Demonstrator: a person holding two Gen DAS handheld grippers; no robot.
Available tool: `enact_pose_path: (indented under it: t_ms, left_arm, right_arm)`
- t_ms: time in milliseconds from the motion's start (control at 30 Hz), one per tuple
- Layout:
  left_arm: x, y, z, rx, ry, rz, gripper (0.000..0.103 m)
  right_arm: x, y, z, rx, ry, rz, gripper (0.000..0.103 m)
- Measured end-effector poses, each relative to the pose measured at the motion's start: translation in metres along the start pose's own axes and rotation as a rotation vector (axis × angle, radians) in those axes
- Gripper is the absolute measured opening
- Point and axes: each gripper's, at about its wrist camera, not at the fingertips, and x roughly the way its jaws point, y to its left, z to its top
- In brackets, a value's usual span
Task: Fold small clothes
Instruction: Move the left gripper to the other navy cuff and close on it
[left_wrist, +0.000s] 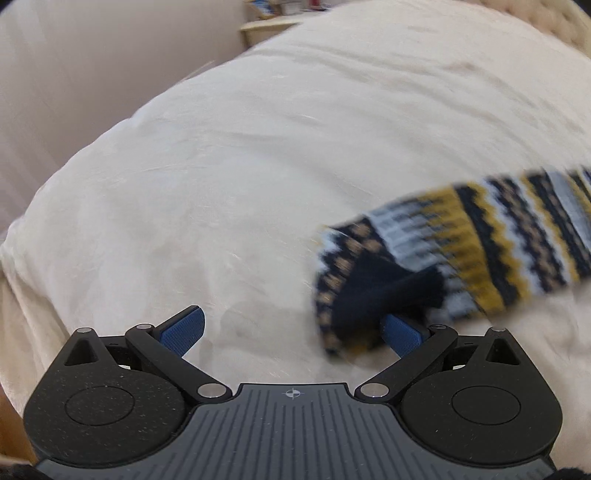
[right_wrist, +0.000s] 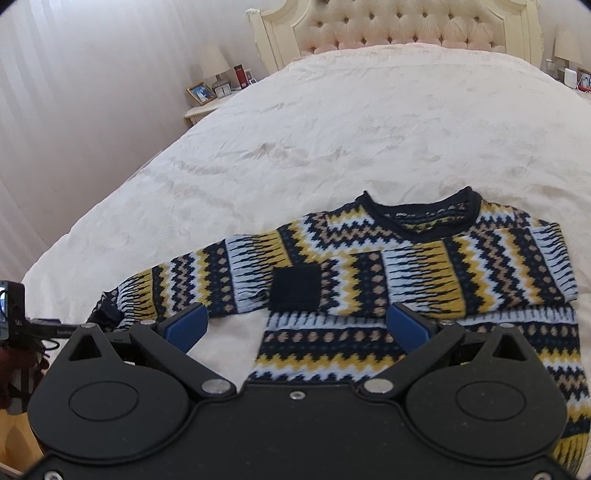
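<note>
Wide bed (right_wrist: 332, 122) with a cream, slightly wrinkled cover, filling most of both views; behind it a tufted headboard (right_wrist: 406, 26) and, at the left side, a nightstand (right_wrist: 201, 109) carrying a lamp (right_wrist: 214, 62) and a framed photo (right_wrist: 201, 92). On the near part of the bed, a knitted sweater (right_wrist: 424, 258) lying flat, front up, neckline toward the headboard, patterned in navy, white, yellow and tan zigzags, with a plain navy pocket (right_wrist: 295, 288) on the chest. One sleeve (right_wrist: 184, 280) stretched out sideways to the left; the other sleeve seems folded across the chest, though not fully sure. Right gripper (right_wrist: 295, 326) hovering above the lower part of the sweater, blue pads wide apart, holding nothing. Left gripper (left_wrist: 291, 332) also spread wide, close over the bed cover; the dark cuff (left_wrist: 369, 295) of the sleeve, blurred, lying against its right-hand pad (left_wrist: 400, 334) and covering part of it, the left-hand pad free and not touching the fabric. In the right wrist view, at the far left edge, part of the left gripper with its small camera (right_wrist: 11, 310), just beside the cuff end of the sleeve.
</note>
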Motion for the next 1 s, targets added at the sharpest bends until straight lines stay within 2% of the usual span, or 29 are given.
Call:
enact_pose_path:
  t_ms: [133, 200, 433, 533, 700, 833, 900, 967, 1000]
  left_arm:
    - [0.008, 0.031, 0.0, -0.203, 0.03, -0.008, 0.103]
    - [0.011, 0.04, -0.003, -0.258, 0.035, -0.03, 0.103]
    - [0.002, 0.039, -0.009, -0.234, -0.016, -0.135, 0.101]
    - [0.001, 0.033, -0.007, -0.214, -0.018, -0.154, 0.068]
    - [0.01, 0.007, 0.0, -0.091, -0.012, -0.133, 0.062]
    - [0.019, -0.014, 0.003, -0.007, -0.007, -0.114, 0.043]
    - [0.02, -0.019, 0.002, 0.006, -0.006, -0.125, 0.035]
    - [0.018, -0.022, 0.003, 0.003, -0.027, -0.129, 0.019]
    - [0.014, -0.019, 0.004, -0.019, -0.045, -0.132, 0.017]
  right_arm:
    - [0.003, 0.011, 0.003, -0.024, 0.008, -0.013, 0.103]
    - [0.005, 0.014, 0.004, -0.027, 0.013, -0.022, 0.103]
    - [0.013, 0.014, 0.005, -0.003, 0.055, -0.041, 0.103]
    - [0.017, 0.015, 0.005, 0.003, 0.072, -0.039, 0.103]
    - [0.02, 0.017, 0.005, -0.001, 0.087, -0.034, 0.103]
    - [0.02, 0.016, 0.005, -0.001, 0.09, -0.034, 0.103]
    - [0.02, 0.014, 0.004, 0.004, 0.092, -0.036, 0.103]
    - [0.019, 0.012, 0.002, 0.011, 0.095, -0.038, 0.103]
    - [0.018, 0.01, 0.002, 0.015, 0.097, -0.039, 0.103]
